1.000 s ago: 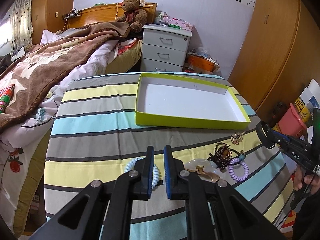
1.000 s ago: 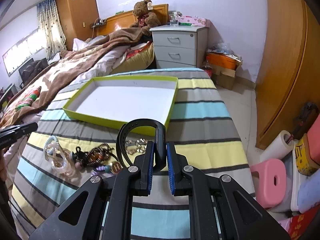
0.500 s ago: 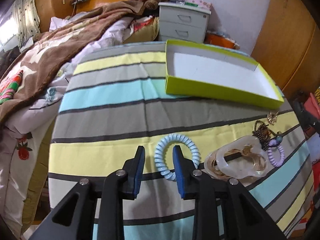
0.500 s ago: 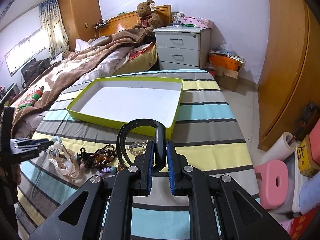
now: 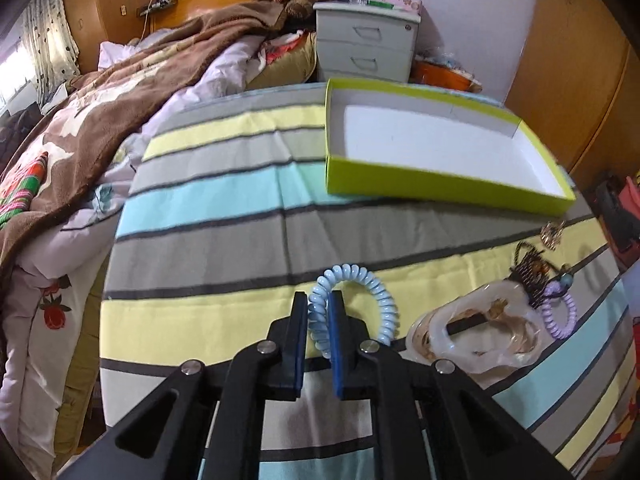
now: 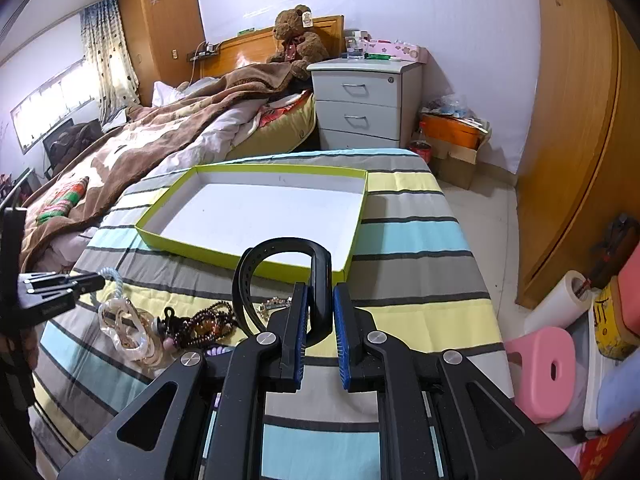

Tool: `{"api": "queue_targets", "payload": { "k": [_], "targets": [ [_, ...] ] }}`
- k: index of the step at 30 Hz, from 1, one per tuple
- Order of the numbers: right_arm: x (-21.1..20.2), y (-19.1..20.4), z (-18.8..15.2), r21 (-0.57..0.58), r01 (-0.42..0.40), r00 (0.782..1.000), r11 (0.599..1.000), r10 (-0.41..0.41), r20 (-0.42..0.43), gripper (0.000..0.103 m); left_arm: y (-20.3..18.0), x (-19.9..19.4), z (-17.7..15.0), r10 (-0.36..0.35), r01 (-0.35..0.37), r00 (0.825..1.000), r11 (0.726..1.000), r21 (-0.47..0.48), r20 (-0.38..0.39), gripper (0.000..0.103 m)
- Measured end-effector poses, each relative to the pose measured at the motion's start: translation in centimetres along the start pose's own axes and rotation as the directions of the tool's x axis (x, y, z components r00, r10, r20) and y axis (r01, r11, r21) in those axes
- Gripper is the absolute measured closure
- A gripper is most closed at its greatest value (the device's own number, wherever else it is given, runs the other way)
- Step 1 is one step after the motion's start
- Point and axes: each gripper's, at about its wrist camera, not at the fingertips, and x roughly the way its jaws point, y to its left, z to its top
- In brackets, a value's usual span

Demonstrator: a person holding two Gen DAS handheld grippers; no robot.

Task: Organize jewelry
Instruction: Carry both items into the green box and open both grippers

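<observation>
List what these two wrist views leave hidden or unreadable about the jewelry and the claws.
- Left wrist view: the blue coil tie has its near loop hidden behind the left claw.
- Right wrist view: the black band has its lower end hidden by the right claw.
- Both views: the clear bag blurs its contents.
- Left wrist view: the gold piece is too small to identify.

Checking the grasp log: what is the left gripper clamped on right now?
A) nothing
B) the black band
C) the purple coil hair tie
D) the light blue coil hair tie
D: the left gripper has its blue pads closed on one side of the light blue coil hair tie.
</observation>
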Motion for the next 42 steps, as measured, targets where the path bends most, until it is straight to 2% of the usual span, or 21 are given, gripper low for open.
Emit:
{"api": "queue_targets", "payload": {
  "k": [10,18,32,42],
  "targets": [
    [0.5,0.1,2.4,-0.01,0.02,1.0,1.0,-0.02,0.018,0.09,-0.1,-2.7,3.5,-0.063,0.063,0.994,0.998,0.006,0.086,0.092],
    [3.2,0.1,5.0,-0.007,0.043,0.999,0.999,-0.043,0.006,0.09,-0.8,-1.9,7.9,-0.133,0.135,0.983,0.991,-0.01,0.127,0.092],
    [8.9,0.0,7.5,-0.002,0.064,0.996,0.998,-0.064,-0.055,0.09,-2.2,3.2,13.0,-0.205,0.21,0.974,0.977,-0.042,0.099,0.092],
    [12.1,0.0,8.6,-0.018,0.079,0.993,0.997,-0.08,-0.089,0.09,-2.5,6.6,14.8,-0.203,0.208,0.977,0.976,-0.063,0.067,0.092]
  ]
}}
